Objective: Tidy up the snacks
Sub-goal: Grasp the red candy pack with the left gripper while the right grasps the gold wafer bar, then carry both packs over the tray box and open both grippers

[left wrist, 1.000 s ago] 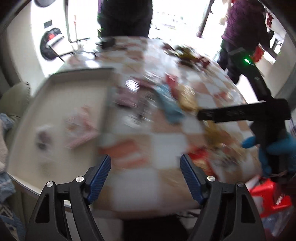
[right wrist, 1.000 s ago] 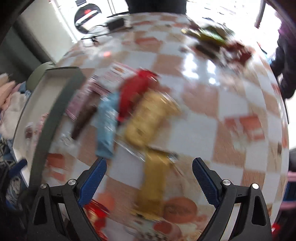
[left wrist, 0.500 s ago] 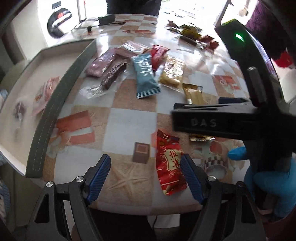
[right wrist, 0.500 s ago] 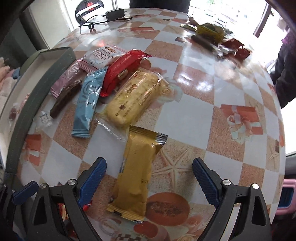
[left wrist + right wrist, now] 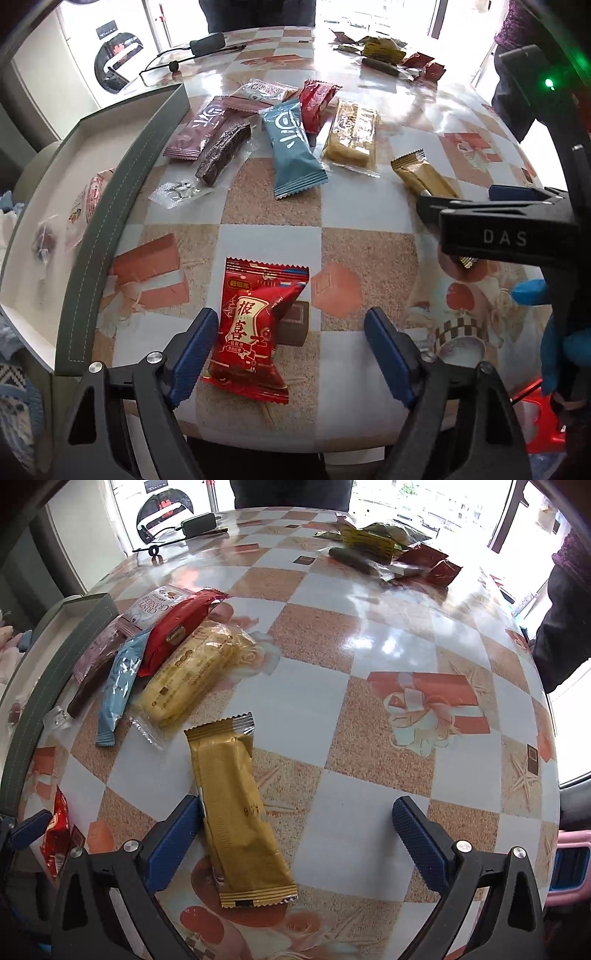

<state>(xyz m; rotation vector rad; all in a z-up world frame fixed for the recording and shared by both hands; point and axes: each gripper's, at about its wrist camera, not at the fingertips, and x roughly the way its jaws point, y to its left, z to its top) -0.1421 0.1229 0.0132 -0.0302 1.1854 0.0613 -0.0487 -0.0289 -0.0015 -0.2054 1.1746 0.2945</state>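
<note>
Holding two wrapped snacks [image 5: 79, 206]: tray [image 5: 122, 177]

Daylight floods in from the windows [image 5: 436, 506] beyond the grippers, blown out to white. Glare streaks the glossy table [image 5: 384, 642] ahead of the right gripper. Both views are sharp, bowed at the edges, with dark corners.

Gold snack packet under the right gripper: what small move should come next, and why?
Probably shift the right gripper sideways to centre it on the gold snack packet, then lower and close. Its jaws, which have just been opening, stand wide, and the packet lies flat on the checkered table close against one blue pad, far from the other, so closing now would likely push it sideways.
</note>
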